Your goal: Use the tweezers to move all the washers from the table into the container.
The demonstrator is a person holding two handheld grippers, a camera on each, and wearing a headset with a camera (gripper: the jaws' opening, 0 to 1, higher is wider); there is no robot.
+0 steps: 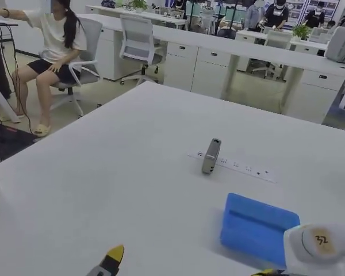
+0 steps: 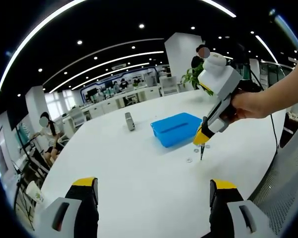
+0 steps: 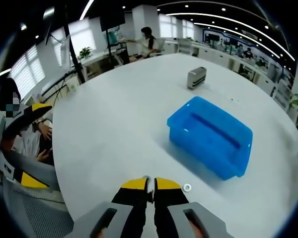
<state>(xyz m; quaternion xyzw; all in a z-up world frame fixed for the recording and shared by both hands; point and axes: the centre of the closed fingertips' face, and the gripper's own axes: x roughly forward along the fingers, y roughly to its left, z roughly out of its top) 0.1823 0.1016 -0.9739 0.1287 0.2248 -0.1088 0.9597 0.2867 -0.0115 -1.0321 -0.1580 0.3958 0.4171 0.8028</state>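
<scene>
Likely office: desk rows (image 1: 230, 46), chairs (image 1: 139, 41).

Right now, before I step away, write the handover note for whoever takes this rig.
Left gripper: open, holding nothing, over the table.
Right gripper: shut on the tweezers, tip pointing down next to the washers.
Things: a few washers lie on the table close to the blue container, not touching it.
Done: no washer can be seen inside the container.
Left: pick up each washer with the tweezers and drop it into the container.
</scene>
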